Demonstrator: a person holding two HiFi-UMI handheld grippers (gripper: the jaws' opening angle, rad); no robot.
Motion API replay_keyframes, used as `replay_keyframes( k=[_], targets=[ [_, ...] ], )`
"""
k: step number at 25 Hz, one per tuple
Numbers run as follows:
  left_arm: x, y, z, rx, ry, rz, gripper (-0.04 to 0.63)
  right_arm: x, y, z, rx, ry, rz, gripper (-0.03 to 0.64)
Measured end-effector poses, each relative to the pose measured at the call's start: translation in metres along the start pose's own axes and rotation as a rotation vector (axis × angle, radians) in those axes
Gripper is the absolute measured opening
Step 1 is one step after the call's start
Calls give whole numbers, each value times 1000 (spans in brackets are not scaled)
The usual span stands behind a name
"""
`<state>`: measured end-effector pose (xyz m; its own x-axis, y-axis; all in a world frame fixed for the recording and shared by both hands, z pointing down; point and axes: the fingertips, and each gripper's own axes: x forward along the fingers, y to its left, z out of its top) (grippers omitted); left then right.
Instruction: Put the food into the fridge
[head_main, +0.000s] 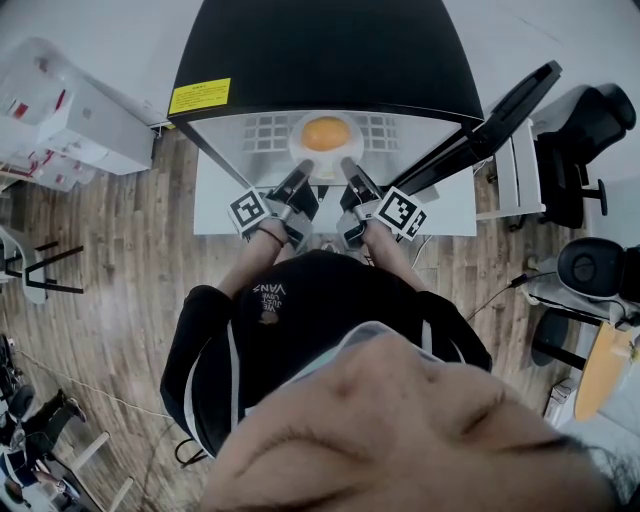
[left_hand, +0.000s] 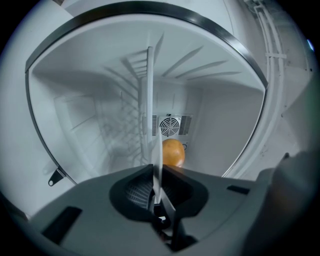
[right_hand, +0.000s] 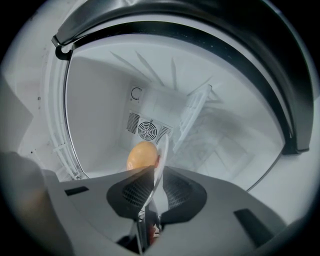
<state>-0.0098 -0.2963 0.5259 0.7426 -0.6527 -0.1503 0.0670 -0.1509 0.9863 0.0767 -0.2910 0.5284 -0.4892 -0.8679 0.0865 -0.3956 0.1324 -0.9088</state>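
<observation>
Left gripper view showed the left gripper (left_hand: 156, 172) clamped on the rim of a white plate (left_hand: 150, 100), which was seen edge-on. Right gripper view showed the right gripper (right_hand: 157, 172) with its jaws narrowly parted around the opposite rim, a sliver of gap beside it. Beyond the jaws, a round orange food item (right_hand: 142, 155) sat on the plate, inside the open fridge (head_main: 330, 50). Farthest back, a round fan grille (left_hand: 169, 126) marked the rear wall.
</observation>
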Motion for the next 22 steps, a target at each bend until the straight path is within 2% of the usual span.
replay_keyframes(
  k=[5, 22],
  targets=[
    [0, -3, 0, 2, -9, -16, 28, 3, 7, 2, -35, 4, 37, 50],
    [4, -6, 7, 9, -25, -49, 48, 9, 8, 8, -58, 8, 23, 72]
  ],
)
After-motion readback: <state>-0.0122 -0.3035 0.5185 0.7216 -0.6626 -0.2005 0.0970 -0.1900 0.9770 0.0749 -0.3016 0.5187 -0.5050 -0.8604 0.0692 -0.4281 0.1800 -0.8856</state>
